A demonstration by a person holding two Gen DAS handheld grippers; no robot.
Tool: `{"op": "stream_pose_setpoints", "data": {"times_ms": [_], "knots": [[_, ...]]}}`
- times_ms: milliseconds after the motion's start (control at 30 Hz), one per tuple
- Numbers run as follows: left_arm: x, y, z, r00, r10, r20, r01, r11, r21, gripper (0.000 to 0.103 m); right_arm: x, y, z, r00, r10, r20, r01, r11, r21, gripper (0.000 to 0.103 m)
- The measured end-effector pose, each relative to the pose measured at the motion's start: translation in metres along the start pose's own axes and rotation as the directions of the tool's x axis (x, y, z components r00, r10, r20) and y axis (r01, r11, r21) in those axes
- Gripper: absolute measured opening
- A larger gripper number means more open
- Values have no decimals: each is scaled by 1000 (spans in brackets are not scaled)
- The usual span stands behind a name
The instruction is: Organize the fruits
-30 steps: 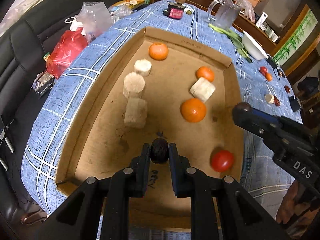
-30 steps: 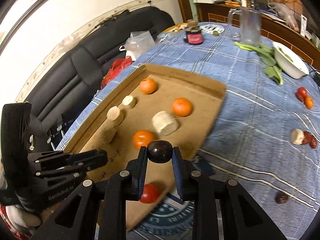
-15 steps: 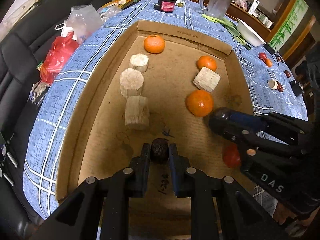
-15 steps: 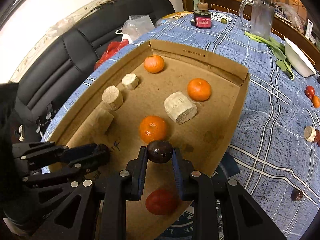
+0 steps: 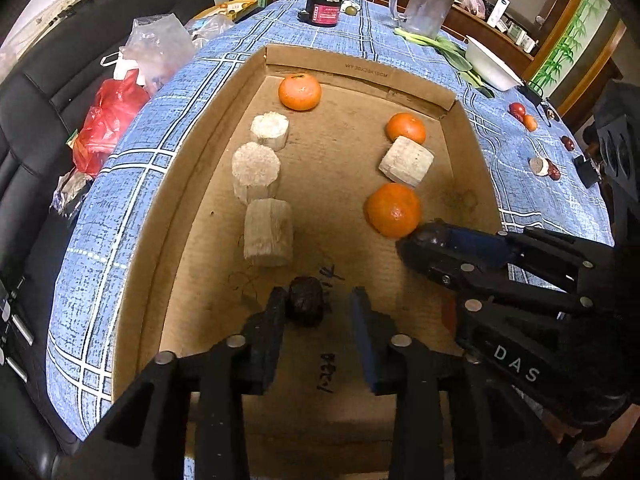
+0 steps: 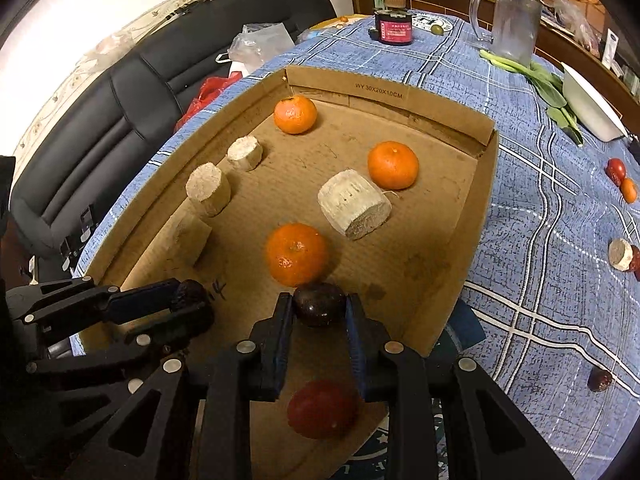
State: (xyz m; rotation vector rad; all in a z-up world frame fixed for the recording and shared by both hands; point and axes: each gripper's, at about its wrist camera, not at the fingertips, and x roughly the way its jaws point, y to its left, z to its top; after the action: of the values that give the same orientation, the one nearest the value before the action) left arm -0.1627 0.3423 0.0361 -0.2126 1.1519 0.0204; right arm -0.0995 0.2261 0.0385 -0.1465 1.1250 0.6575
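A shallow cardboard box [image 5: 360, 68] holds three oranges [image 5: 394, 210], several pale cut cylinders [image 5: 268, 232] and a red tomato [image 6: 322, 408]. My left gripper [image 5: 318, 308] hangs low over the box's near end and its jaws are opening. A dark wrinkled date [image 5: 306, 306] rests on the floor against the left finger, with a gap to the right finger. My right gripper [image 6: 318, 312] is just right of it, beside the nearest orange [image 6: 298, 254]. Its jaws are starting to open, but both pads still touch a smooth dark round fruit [image 6: 319, 304].
On the blue checked cloth right of the box lie loose dates [image 6: 599, 379], a pale chunk [image 6: 620, 254] and small red and orange fruits [image 6: 618, 176]. Farther back stand a white bowl [image 6: 592, 108], a glass jug [image 6: 514, 24] and a jar [image 6: 394, 26]. A black sofa with bags [image 5: 108, 120] is left.
My left jaws have parted and the wrinkled date now lies loose on the box floor. My right gripper came down and in over the box with the dark round fruit.
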Motion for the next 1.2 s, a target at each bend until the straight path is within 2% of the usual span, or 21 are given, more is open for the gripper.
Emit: {"op": "stream_pose_setpoints", "data": {"times_ms": [100, 300, 400, 567, 733, 767, 833, 967, 1200], "knots": [[-9, 3, 1, 1000, -10, 12, 10, 1000, -12, 34, -6, -2, 1, 1000, 7, 14, -7, 1000, 13, 47], [-37, 12, 13, 997, -6, 79, 11, 998, -62, 47, -45, -11, 3, 993, 32, 114, -38, 998, 56, 48], [-50, 18, 21, 994, 10, 112, 1, 995, -101, 49, -68, -29, -1, 984, 5, 176, -26, 993, 116, 57], [-61, 13, 29, 992, 17, 129, -2, 993, -116, 52, -94, -68, -17, 975, -54, 216, 0, 970, 244, 57], [-65, -35, 35, 990, 20, 140, -23, 1000, 17, 53, -100, -97, -35, 977, -90, 192, 23, 944, 329, 57], [-65, -49, 35, 990, 22, 142, -31, 998, 61, 56, -101, -101, -38, 977, -95, 191, 26, 942, 335, 57], [-64, -73, 35, 989, 22, 148, -41, 991, 124, 61, -105, -108, -43, 976, -102, 191, 30, 939, 344, 58], [-64, -115, 32, 986, 28, 163, -67, 968, 241, 62, -113, -121, -52, 973, -118, 197, 42, 934, 355, 61], [-61, -154, 27, 982, 60, 178, -116, 941, 319, 62, -122, -144, -67, 972, -134, 191, 50, 919, 390, 62]]}}
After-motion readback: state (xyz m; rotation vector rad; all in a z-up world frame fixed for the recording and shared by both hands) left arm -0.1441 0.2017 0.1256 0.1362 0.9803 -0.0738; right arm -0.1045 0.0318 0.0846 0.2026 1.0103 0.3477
